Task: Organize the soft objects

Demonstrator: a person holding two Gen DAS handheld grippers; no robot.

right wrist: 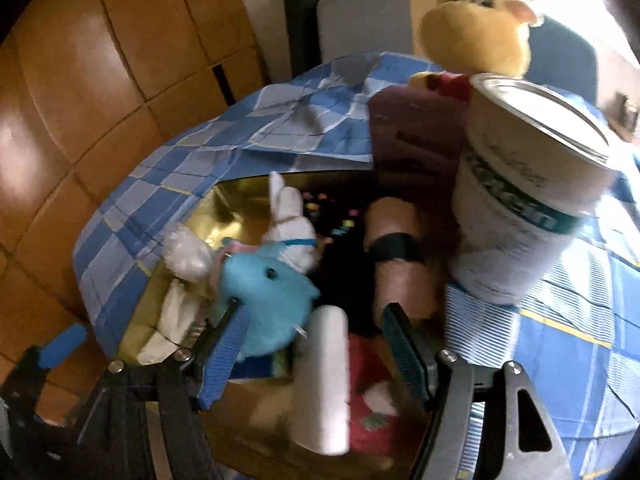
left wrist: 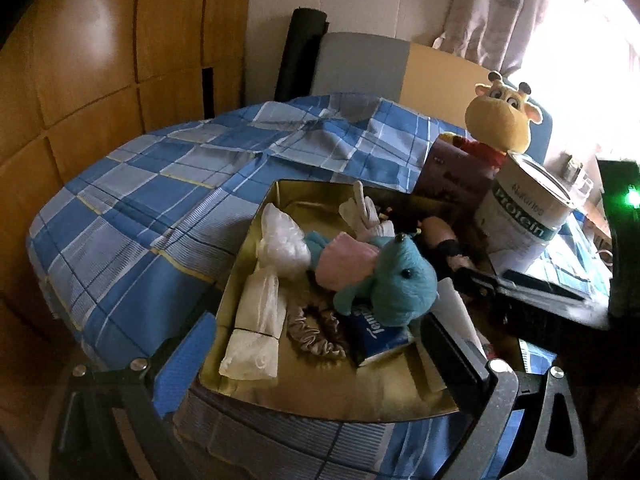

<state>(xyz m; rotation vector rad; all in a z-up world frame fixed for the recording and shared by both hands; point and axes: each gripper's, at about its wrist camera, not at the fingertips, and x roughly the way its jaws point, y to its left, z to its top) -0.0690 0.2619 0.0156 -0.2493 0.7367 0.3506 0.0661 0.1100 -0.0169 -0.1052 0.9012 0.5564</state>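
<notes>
The gold tin [left wrist: 256,216] already holds the blue plush [left wrist: 394,280], tissues and scrunchie; the giraffe [left wrist: 502,114] behind it remains out. Both grippers gape, empty.

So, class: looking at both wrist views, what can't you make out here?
- Left wrist view: the window is washed out by glare.
- Left wrist view: the box lettering is too dark to read.
- Right wrist view: the can label is blurred.
- Right wrist view: the red cloth is blurred, half behind the white roll.

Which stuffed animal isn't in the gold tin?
The yellow giraffe plush toy. It sits behind the white protein can, while the blue plush toy lies inside the gold tin.
</notes>
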